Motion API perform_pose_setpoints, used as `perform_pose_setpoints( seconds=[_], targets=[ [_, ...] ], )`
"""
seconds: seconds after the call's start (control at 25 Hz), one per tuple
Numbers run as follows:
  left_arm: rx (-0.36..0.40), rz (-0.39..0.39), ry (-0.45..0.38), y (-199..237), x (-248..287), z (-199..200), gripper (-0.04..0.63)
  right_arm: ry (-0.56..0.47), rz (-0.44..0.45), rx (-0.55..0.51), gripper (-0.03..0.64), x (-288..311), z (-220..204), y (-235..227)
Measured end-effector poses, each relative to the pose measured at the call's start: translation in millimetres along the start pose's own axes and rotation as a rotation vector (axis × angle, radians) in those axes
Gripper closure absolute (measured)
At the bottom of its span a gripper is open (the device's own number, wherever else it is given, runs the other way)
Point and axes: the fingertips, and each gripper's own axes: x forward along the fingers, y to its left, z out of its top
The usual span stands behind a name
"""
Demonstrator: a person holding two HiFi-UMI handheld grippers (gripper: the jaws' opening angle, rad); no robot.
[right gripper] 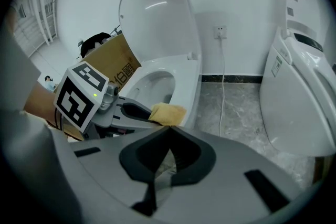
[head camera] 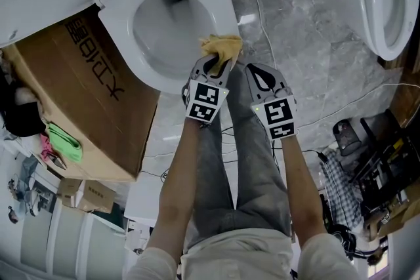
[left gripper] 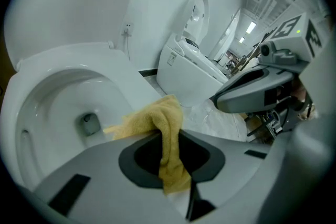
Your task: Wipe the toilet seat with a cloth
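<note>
Viewed from above, the person's bare left forearm (head camera: 178, 177) and right forearm (head camera: 300, 174) reach forward and down side by side, each ending in a grey two-jaw gripper whose marker cube faces up toward the head camera. The left gripper (head camera: 220, 62) sits slightly ahead, its jaws pinched on a yellow cloth (head camera: 222, 46) that bunches past the tips and hangs down between them. The right gripper (head camera: 253, 69), just beside it and not touching it, has its jaws closed tip to tip with nothing in them.
</note>
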Motion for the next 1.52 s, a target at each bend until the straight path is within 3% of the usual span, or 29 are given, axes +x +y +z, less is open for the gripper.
perform_pose_setpoints(
  seconds=[1.52],
  targets=[
    [-0.007,0.082,-0.079,69.5,25.1,110.9,0.512,-0.025,0.033,-0.061,0.609,29.5,77.5,-39.6]
  ],
)
